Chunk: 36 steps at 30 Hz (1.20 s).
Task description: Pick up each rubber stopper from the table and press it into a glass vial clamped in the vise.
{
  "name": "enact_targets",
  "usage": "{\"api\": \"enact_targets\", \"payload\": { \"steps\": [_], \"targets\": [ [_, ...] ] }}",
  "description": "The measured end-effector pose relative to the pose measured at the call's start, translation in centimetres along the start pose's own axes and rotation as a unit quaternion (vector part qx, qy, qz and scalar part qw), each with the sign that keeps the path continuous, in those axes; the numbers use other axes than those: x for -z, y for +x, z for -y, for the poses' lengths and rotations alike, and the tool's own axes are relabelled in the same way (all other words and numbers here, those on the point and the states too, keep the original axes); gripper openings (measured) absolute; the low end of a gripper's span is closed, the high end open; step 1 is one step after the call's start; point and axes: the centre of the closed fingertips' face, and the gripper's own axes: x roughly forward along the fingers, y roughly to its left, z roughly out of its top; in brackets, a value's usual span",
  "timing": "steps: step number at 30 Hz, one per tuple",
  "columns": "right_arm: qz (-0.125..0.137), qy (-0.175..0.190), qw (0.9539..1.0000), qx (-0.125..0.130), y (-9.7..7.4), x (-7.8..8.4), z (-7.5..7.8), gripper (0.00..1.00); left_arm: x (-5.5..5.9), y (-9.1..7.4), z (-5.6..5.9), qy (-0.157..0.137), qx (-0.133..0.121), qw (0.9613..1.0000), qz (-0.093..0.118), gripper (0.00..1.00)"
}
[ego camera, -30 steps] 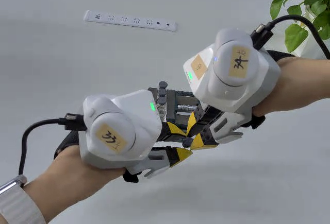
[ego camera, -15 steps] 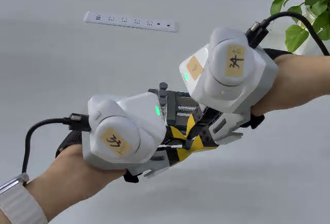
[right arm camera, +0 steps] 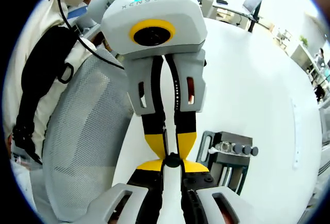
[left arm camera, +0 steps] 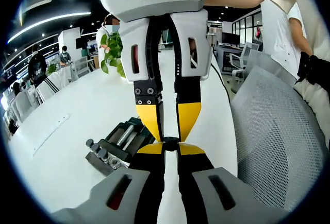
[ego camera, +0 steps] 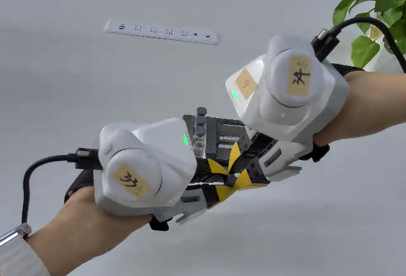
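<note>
Far left of the head view, a wrist with a pale strap and a black cable over the white table (ego camera: 76, 98). Power strip (ego camera: 162, 30) lies well beyond, near the far edge. Left gripper (left arm camera: 170, 149): jaws drawn narrow, yellow tips nearly together. Just past it at centre, the vise (ego camera: 219, 130) stands on the table. It clamps a short row of glass vials (ego camera: 200, 141), several already capped with dark plugs (ego camera: 201, 118). In the right gripper view one clear vial at the end of the row looks uncapped, though it is too small to be sure. The rubber stopper (right arm camera: 172, 157) in hand is a small dark round piece. It sits in the air just in front of the vise, at the point where the two sets of tips meet nose to nose. Right gripper (right arm camera: 172, 166): jaws likewise narrow, pinched on the same piece. I cannot tell which pair carries the hold. It reads as a pass or a re-grip between the two. Plant (ego camera: 374, 3) sits at the far right edge. Judgement on handling: the stopper is light, soft and grippy. It will squash and cock sideways under a hard pinch, and may pop out if it is caught on its taper. Best taken across the wider top end, with the narrow plug end left bare and pointing at the vial mouth. The glass is brittle and held only by the vise, so the press wants to run straight down the vial's axis, with no sideways lean.
</note>
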Motion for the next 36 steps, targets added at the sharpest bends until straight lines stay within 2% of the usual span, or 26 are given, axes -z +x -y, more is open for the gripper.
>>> {"api": "enact_targets", "payload": {
  "steps": [3, 5, 6, 10, 15, 19, 25, 32, 36],
  "targets": [
    [0.005, -0.002, 0.9999, 0.01, -0.4, -0.1, 0.6, 0.09, 0.0, -0.2, -0.3, -0.016, -0.007, 0.9998, 0.013, 0.05],
    [-0.001, -0.014, 0.9996, 0.025, -0.8, 0.2, 1.1, 0.13, 0.7, -0.3, -0.8, -0.019, -0.01, 0.9997, 0.013, 0.05],
    [0.0, -0.011, 0.9997, 0.023, -0.9, 0.3, 1.0, 0.13, 0.8, -0.4, -0.7, -0.018, -0.012, 0.9997, 0.014, 0.05],
    [0.014, 0.003, 0.9997, 0.021, -1.6, 0.3, 0.9, 0.12, 0.5, -0.6, -0.8, -0.032, -0.021, 0.9989, 0.027, 0.05],
    [0.04, 0.025, 0.9984, 0.031, -2.0, -0.2, 1.0, 0.11, 0.1, -0.9, -1.3, -0.054, -0.035, 0.9968, 0.048, 0.05],
    [0.052, 0.021, 0.9978, 0.034, -2.2, -0.6, 0.8, 0.11, -0.2, -1.2, -1.4, -0.06, -0.038, 0.9957, 0.06, 0.04],
    [0.065, 0.0, 0.9976, 0.024, -2.1, -1.2, 0.1, 0.15, -1.3, -1.2, -0.7, -0.056, -0.032, 0.9948, 0.079, 0.04],
    [0.064, -0.022, 0.9974, 0.025, -2.5, -1.3, -0.2, 0.11, -2.3, -1.4, 0.1, -0.052, -0.019, 0.9942, 0.092, 0.04],
    [0.066, -0.019, 0.9973, 0.025, -2.5, -1.4, -0.3, 0.09, -2.7, -1.4, 0.3, -0.051, -0.014, 0.994, 0.095, 0.04]
  ]
}}
